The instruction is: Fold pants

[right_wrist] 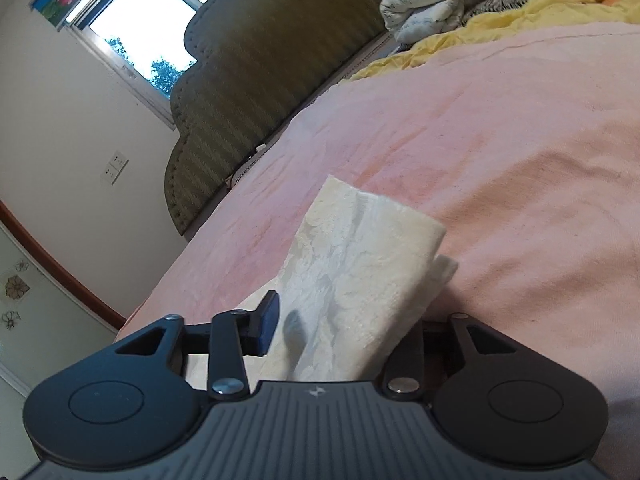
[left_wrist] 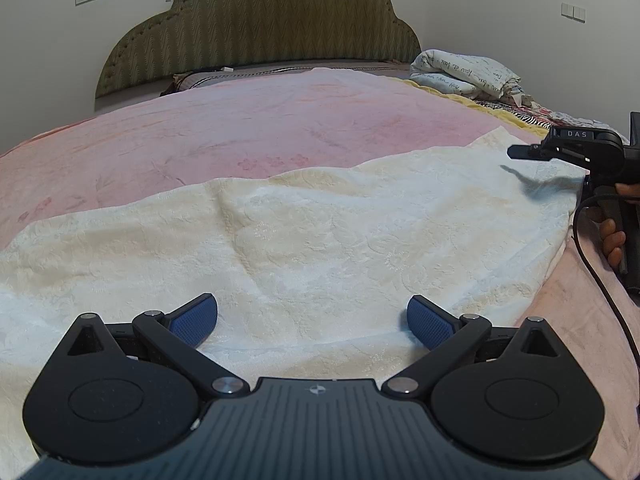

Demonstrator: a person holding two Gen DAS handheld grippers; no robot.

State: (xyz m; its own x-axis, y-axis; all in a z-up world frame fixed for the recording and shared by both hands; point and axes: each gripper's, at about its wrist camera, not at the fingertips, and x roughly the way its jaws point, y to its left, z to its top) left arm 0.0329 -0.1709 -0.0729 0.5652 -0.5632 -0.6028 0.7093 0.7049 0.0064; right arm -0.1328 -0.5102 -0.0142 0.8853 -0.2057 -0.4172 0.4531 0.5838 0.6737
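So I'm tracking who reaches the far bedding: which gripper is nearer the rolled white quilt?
Right. The right gripper hangs over the cream pants' end below the rolled white quilt; the left gripper sits farther away, mid-pants.

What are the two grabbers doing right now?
Left gripper: open, over the pants, holding nothing.
Right gripper: open; pants lie between its jaws, the visible pad not pressing them.

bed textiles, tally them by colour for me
cream: 1, the pants
pink: 1, the bedspread
yellow: 1, the blanket edge
white with script print: 1, the bundled quilt
black and white striped: 1, the cloth
total: 5
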